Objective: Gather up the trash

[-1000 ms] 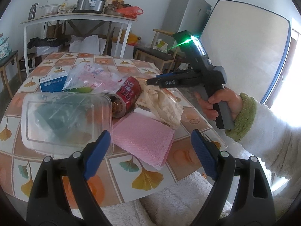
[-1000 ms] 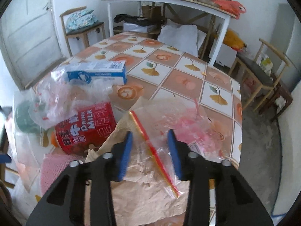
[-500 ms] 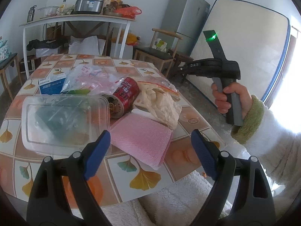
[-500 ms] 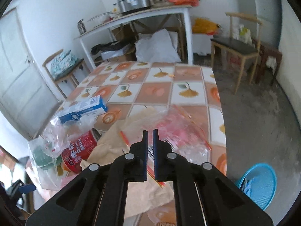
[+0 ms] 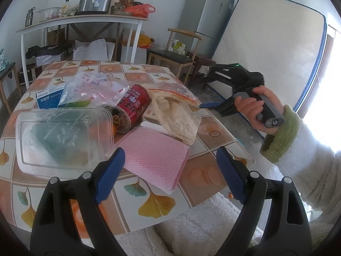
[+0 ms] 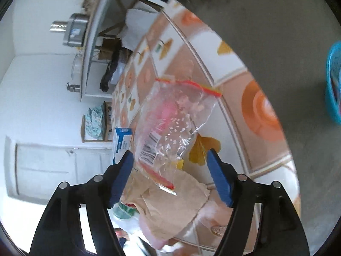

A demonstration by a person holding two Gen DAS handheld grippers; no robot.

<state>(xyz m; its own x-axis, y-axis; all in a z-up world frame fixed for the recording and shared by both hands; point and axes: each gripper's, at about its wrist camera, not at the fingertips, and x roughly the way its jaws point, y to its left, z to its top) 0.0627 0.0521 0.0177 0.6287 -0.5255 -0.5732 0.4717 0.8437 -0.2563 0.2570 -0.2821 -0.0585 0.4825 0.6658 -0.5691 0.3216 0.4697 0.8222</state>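
Trash lies on the tiled table (image 5: 136, 76): a clear plastic box (image 5: 61, 136), a red milk can (image 5: 132, 108) on its side, a pink foam sheet (image 5: 155, 160), crumpled brown paper (image 5: 179, 117) and a clear zip bag with a red strip (image 6: 172, 119). My left gripper (image 5: 170, 177) is open and empty above the pink sheet at the near edge. My right gripper (image 6: 170, 177), rolled sideways, is open over the zip bag and brown paper (image 6: 170, 204); it also shows in the left wrist view (image 5: 204, 105) at the paper's right edge.
A blue-and-white carton (image 5: 48, 100) and a clear bag (image 5: 91, 89) lie behind the can. A blue basket (image 6: 333, 83) stands on the floor beside the table. A chair (image 5: 177, 57), fridge (image 5: 204, 17) and cluttered white shelf table (image 5: 81, 19) stand behind.
My right gripper was shut half a second ago and is now open. It has rolled sideways and dropped close to the zip bag and brown paper. The left gripper has barely moved.
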